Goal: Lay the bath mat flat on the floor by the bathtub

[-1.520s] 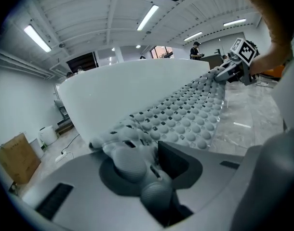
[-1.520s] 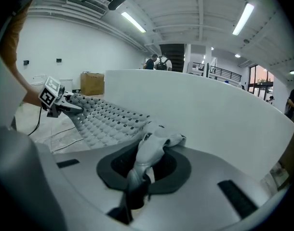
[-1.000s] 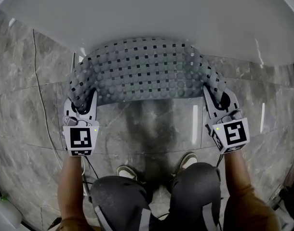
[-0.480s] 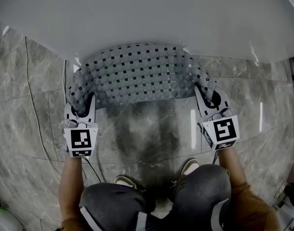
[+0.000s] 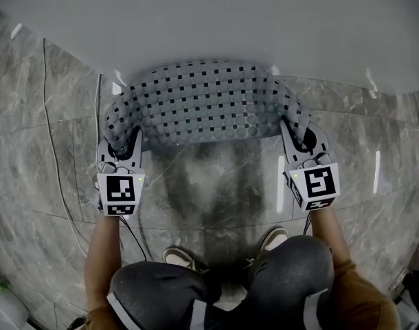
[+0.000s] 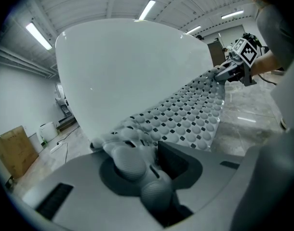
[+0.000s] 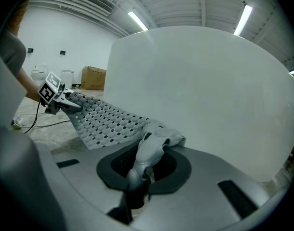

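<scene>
A grey bubbled bath mat [image 5: 208, 105] with small square holes hangs stretched between my two grippers, bowed upward against the white bathtub wall [image 5: 216, 26]. My left gripper [image 5: 119, 151] is shut on the mat's left end, which bunches in its jaws [image 6: 137, 162]. My right gripper [image 5: 303, 141] is shut on the mat's right end, crumpled between its jaws [image 7: 149, 150]. In the left gripper view the mat [image 6: 190, 114] runs to the right gripper [image 6: 236, 71]. The right gripper view shows the mat [image 7: 106, 119] reaching the left gripper [image 7: 65, 102]. The grey marble floor [image 5: 216, 184] lies below.
A thin cable [image 5: 55, 136] runs along the floor at the left. My shoes [image 5: 271, 239] and knees stand just behind the grippers. A cardboard box [image 6: 12, 150] sits far left in the left gripper view; another box [image 7: 94, 84] stands far off in the right gripper view.
Both grippers, still holding the mat, have sunk lower beside the tub, whose wall now fills both gripper views. The mat stays stretched against the tub.
</scene>
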Demonstrator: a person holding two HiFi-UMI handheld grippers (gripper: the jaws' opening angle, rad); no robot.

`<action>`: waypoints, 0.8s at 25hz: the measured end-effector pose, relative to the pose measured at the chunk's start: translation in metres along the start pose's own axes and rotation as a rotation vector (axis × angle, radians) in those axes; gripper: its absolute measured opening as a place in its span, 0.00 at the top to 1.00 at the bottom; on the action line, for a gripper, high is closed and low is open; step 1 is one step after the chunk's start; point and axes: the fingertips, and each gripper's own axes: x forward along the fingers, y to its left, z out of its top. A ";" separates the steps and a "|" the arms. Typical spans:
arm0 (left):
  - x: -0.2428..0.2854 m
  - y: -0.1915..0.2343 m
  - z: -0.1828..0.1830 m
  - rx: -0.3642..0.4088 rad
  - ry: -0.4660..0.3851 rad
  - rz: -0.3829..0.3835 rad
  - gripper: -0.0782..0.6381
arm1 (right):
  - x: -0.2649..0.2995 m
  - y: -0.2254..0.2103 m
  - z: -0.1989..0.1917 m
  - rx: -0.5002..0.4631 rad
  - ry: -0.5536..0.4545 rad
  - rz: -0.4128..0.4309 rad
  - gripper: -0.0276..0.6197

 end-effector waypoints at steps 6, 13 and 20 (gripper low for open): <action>-0.003 0.005 -0.024 -0.029 0.021 0.004 0.74 | 0.010 0.019 -0.012 0.020 0.003 0.013 0.88; 0.002 0.007 -0.038 -0.086 0.068 -0.021 0.74 | 0.022 0.024 -0.037 0.112 0.067 0.052 0.88; -0.013 -0.010 -0.060 -0.183 0.109 -0.043 0.74 | 0.014 0.029 -0.057 0.105 0.163 0.072 0.88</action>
